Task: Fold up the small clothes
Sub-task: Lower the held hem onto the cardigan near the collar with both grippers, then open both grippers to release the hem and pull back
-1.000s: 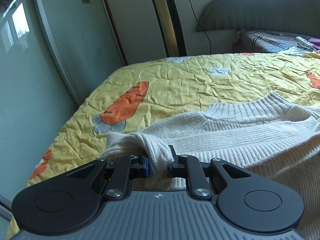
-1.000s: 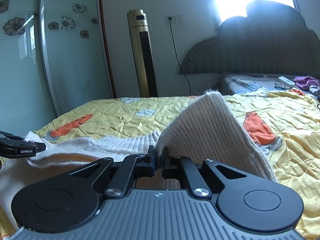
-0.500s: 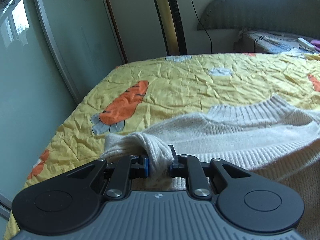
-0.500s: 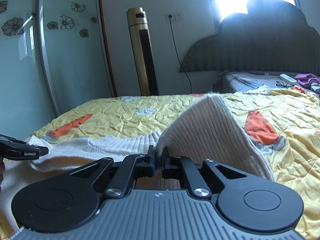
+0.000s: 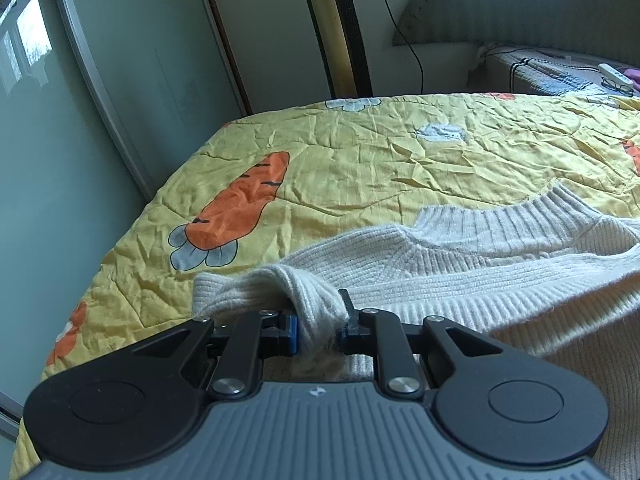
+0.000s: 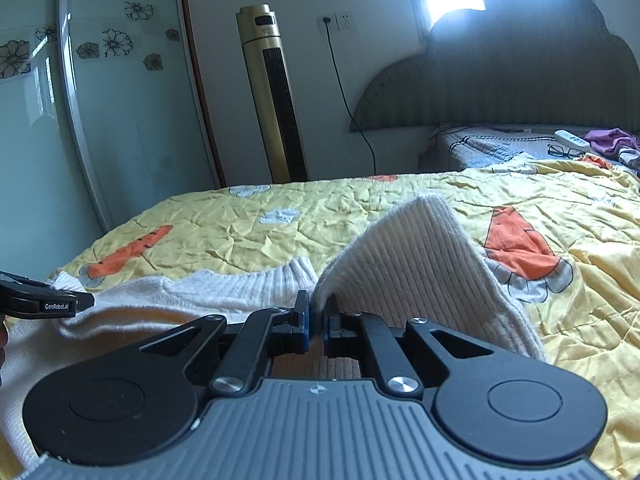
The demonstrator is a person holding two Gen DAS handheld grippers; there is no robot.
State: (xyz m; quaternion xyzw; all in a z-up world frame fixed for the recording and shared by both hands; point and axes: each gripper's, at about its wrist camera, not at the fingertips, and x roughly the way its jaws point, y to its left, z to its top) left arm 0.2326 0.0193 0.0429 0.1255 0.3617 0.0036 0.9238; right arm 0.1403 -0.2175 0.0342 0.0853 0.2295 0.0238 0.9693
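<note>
Cream knit sweater (image 5: 460, 276), one item, lay on the bed's yellow carrot-print bedspread (image 5: 360, 160). Its lower body ran out of frame below and to the right of the left gripper (image 5: 318, 326); the fabric under both gripper housings was hidden. The left gripper pinched a bunched fold of ribbed knit. The right gripper (image 6: 316, 322) was closed on a thin edge of the sweater (image 6: 420, 264), which rose in a tented flap ahead and to its right (its far side not visible). The ribbed collar (image 5: 500, 224) lay flat ahead of the left gripper. Beyond it lay open bedspread, up to the bed's left edge beside the mirrored wardrobe door (image 5: 120, 80).
</note>
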